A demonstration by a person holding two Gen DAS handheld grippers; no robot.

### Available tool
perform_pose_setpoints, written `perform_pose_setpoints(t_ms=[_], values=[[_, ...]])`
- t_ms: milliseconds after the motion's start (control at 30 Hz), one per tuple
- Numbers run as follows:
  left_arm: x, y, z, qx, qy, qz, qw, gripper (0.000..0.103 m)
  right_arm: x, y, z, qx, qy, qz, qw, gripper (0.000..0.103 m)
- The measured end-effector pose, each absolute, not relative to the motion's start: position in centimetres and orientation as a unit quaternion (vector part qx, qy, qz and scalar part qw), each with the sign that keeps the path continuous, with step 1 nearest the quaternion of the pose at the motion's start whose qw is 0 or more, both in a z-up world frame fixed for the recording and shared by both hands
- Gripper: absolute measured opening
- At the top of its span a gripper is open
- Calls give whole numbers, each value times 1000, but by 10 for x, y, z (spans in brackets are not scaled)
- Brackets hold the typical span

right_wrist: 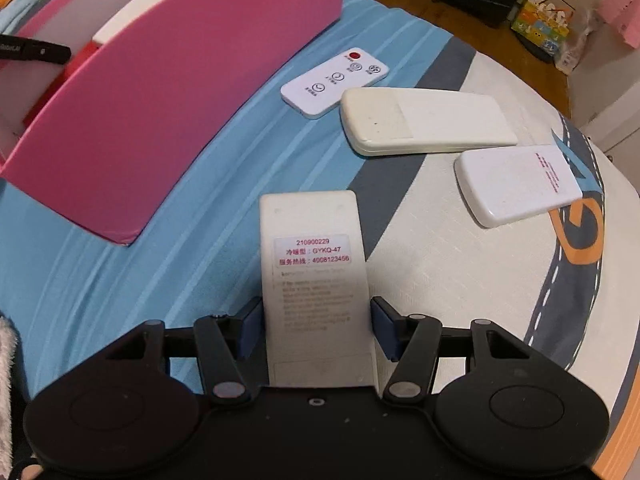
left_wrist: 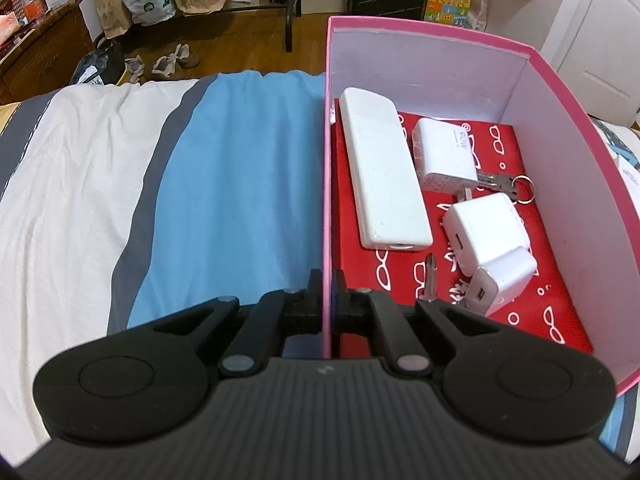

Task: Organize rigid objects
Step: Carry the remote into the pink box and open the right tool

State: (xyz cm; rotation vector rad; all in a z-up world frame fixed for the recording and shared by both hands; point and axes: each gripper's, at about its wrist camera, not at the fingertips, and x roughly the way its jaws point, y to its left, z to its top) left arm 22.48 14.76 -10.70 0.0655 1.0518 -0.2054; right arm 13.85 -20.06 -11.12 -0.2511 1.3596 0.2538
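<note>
In the left wrist view, the left hand-held gripper (left_wrist: 329, 292) is clenched on the near left wall of the pink box (left_wrist: 568, 92), one finger outside and one inside, steadying it on the bed (left_wrist: 224, 168). Inside, on the red lining, lie a long white remote (left_wrist: 384, 176) along the left wall, three white USB chargers (left_wrist: 486, 232) to its right, a key on a ring (left_wrist: 508, 186) and a second key (left_wrist: 431, 276) near the gripper. The free floor of the box is at the right and far end.

In the right wrist view, the right hand-held gripper (right_wrist: 316, 324) has its blue pads on either side of a cream air-conditioner remote (right_wrist: 312, 264) lying label-up on the bed beside the box. The pads sit just at its edges, and contact on the right side is unclear, so the grasp looks about to close rather than firm. Three more remotes wait farther out: a small button remote (right_wrist: 334, 82), a long cream remote (right_wrist: 424, 122) and a white remote with red print (right_wrist: 520, 184).

The risk is a slip: the remote's smooth, slightly tapered sides could slide from a shallow pinch during the lift. The soft bedding could also let it tilt. Carried over the wall, it may strike the rim or land on the chargers, and the thin wall could flex if the left grip pulls.
</note>
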Motion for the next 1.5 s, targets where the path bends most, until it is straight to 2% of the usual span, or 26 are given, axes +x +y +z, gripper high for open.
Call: perform_pose_setpoints(t_ms=[267, 467, 667, 900, 1167, 1333, 1500], values=[[225, 146, -108, 32, 500, -97, 860, 4, 135, -194, -109, -119, 609, 95, 779, 62], [222, 148, -103, 31, 491, -102, 865, 4, 128, -207, -70, -33, 571, 63, 818, 62], [223, 148, -104, 31, 495, -104, 862, 4, 116, -215, -10, 0, 477, 24, 879, 62], [222, 146, -105, 39, 494, -105, 862, 4, 126, -173, 31, 42, 446, 107, 888, 62], [223, 148, -106, 27, 496, -106, 861, 4, 177, -90, -4, 71, 486, 173, 854, 62], [224, 151, -106, 20, 498, -111, 860, 4, 201, -65, -36, 92, 524, 162, 831, 62], [225, 153, -106, 17, 499, -113, 859, 4, 209, -64, -65, 166, 567, 155, 792, 63]])
